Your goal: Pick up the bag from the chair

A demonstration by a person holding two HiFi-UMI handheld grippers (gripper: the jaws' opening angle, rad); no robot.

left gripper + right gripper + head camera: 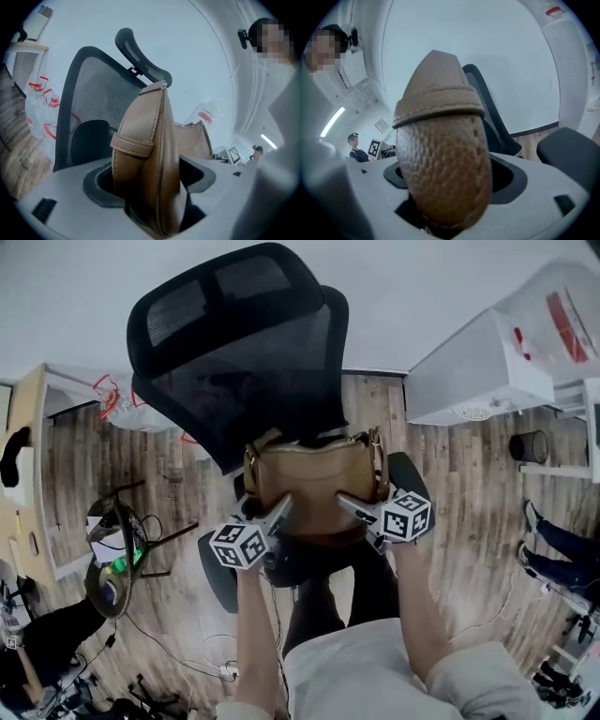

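Bag (314, 479) of tan leather, set crosswise just in front of the mesh backrest (244, 362) of the chair (309, 324), long axis running left to right. Gripped at both ends: left gripper (279, 509) closed on the left end, jaws pinching a leather fold beside a stitched strap band; right gripper (348, 503) closed on the rounded, grained right end, which fills the gap between its jaws. Neither hand nearer than the other, one to each end, so the lift judged to call for both rising together, level, and coming toward the near side, away from the backrest. Underside of the bag and the seat beneath it hidden by the bag and the grippers; impossible to say whether resting there or already clear. Handles only partly seen at the far edge. Farther out, wooden floor (450, 493) and water bottles (40, 105) to the left.
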